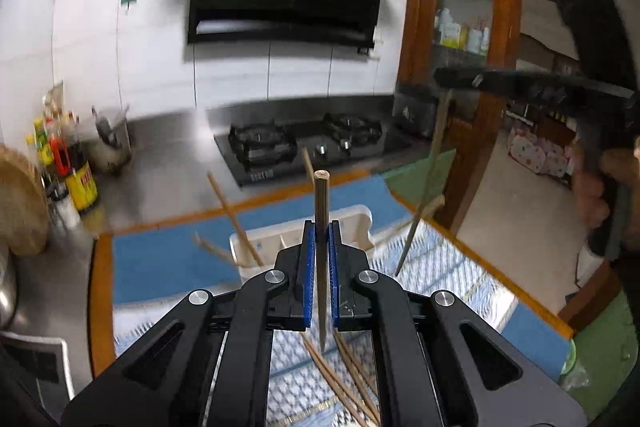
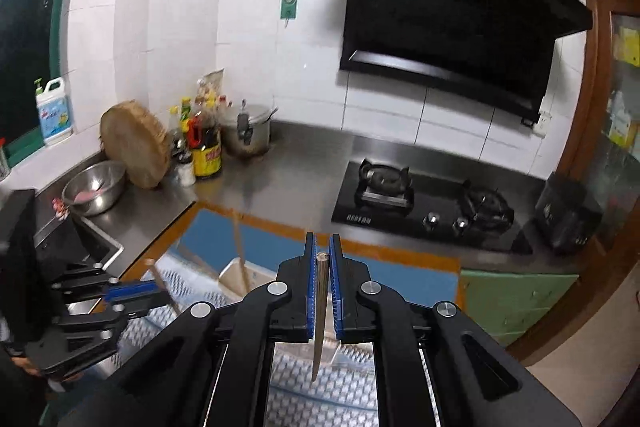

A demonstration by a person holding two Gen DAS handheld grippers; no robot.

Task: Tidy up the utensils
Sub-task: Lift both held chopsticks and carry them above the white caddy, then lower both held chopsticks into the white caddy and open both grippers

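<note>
Each gripper, left [image 1: 321, 233] and right [image 2: 322, 251], is clamping one chopstick [image 1: 321, 227] above the white holder [image 1: 272, 239]; held so thinly, either chopstick [image 2: 321, 303] is risking to slip or miss it.

A home kitchen; black range hood [image 2: 452, 15] over a gas hob [image 2: 424, 207]; steel counter [image 2: 288, 171] with sauce bottles [image 2: 202, 139].

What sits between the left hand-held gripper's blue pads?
A single chopstick, pinched upright between the left hand-held gripper's pads. The left wrist view shows it.
</note>
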